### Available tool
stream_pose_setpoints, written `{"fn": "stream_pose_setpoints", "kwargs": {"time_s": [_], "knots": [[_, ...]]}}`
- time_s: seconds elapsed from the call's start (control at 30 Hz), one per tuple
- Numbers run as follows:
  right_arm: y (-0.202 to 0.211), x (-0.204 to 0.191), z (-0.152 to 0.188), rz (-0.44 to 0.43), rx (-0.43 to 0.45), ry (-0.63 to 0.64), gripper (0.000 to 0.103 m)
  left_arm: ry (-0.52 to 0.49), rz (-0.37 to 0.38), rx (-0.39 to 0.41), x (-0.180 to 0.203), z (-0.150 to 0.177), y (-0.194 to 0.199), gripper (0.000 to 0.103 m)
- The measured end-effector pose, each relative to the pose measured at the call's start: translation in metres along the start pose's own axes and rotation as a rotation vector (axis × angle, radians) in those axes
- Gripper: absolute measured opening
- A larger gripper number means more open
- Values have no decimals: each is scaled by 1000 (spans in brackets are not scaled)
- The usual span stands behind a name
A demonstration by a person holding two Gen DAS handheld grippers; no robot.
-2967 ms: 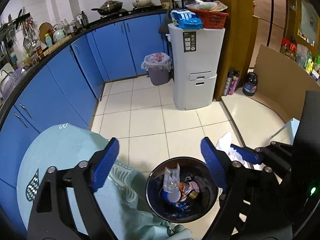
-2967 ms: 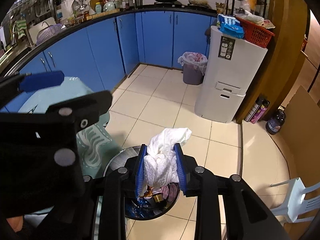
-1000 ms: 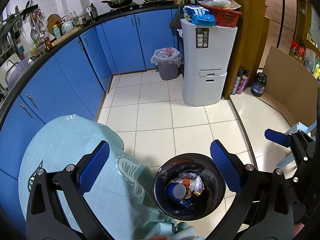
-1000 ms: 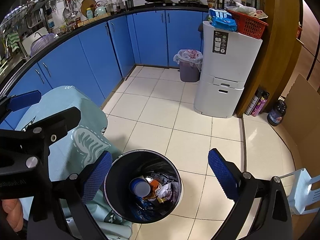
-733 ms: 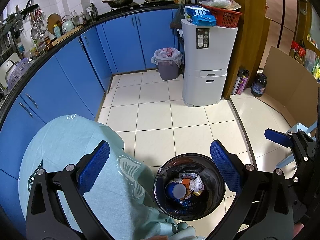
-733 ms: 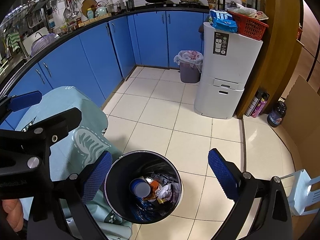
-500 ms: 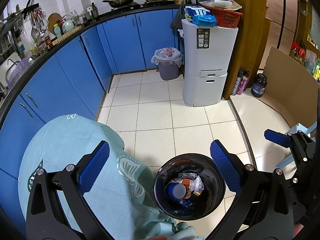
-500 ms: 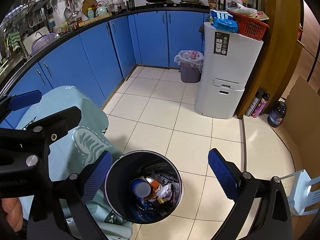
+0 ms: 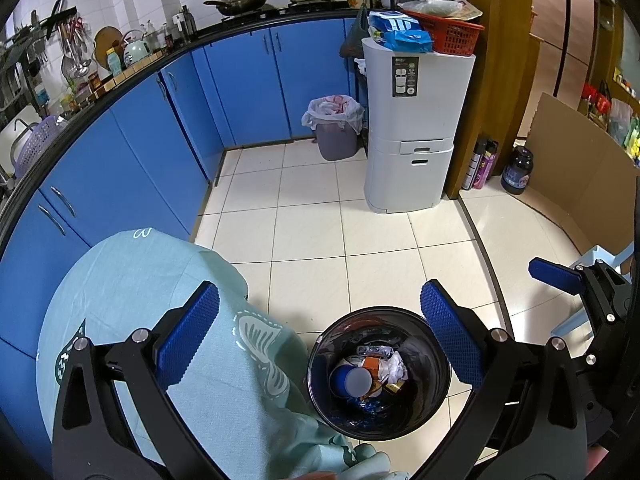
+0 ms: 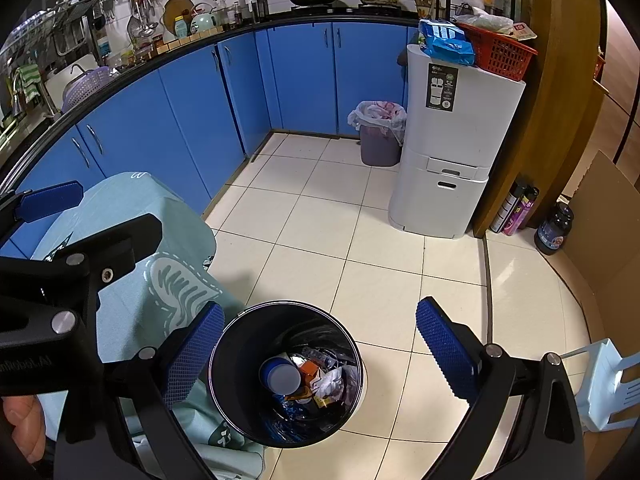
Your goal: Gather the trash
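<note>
Hovering wide-open, both tools (image 9: 320, 332) (image 10: 316, 340) flank the bin (image 10: 224, 380) (cloth (image 9: 132, 280) apparently touching).

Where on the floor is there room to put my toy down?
Bare tiles lie between the black bin, blue cabinets and white unit. It is crowded beside the bin, where the green cloth drapes.

The left tongs (image 9: 320, 338) are matte black angular arms with round silver screw heads at the joints, each ending in a flat blue finger pad (image 9: 188, 334) with a fine knurled grid texture. The right tongs (image 10: 318, 350) are built alike, black arms with silver screws and blue textured pads (image 10: 446, 354). White mirrored lettering marks the left tongs' black body in the right wrist view.
</note>
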State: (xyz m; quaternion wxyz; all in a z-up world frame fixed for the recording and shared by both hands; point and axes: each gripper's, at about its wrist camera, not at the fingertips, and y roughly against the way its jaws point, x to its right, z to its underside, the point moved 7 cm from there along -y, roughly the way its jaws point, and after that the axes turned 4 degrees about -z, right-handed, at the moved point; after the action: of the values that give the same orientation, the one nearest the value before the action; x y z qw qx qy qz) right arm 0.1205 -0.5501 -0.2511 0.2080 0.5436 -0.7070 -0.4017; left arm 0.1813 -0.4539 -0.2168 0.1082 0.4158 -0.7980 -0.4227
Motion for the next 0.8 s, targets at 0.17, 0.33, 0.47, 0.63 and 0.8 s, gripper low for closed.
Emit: {"fn": "stream_pose_setpoints", "kwargs": {"time_s": [0.17, 0.33, 0.47, 0.63, 0.8], "knots": [[0, 0, 0, 0, 0, 0, 94, 5, 0, 0, 0, -1, 1, 99], [0, 0, 0, 0, 0, 0, 94, 4, -1, 0, 0, -1, 1, 99], [0, 0, 1, 2, 0, 2, 94, 2, -1, 2, 0, -1, 1, 99], [0, 0, 1, 3, -1, 2, 94, 4, -1, 0, 0, -1, 1, 99], [-1, 1, 1, 2, -2, 2, 94, 3, 2, 0, -1, 0, 1, 99]]}}
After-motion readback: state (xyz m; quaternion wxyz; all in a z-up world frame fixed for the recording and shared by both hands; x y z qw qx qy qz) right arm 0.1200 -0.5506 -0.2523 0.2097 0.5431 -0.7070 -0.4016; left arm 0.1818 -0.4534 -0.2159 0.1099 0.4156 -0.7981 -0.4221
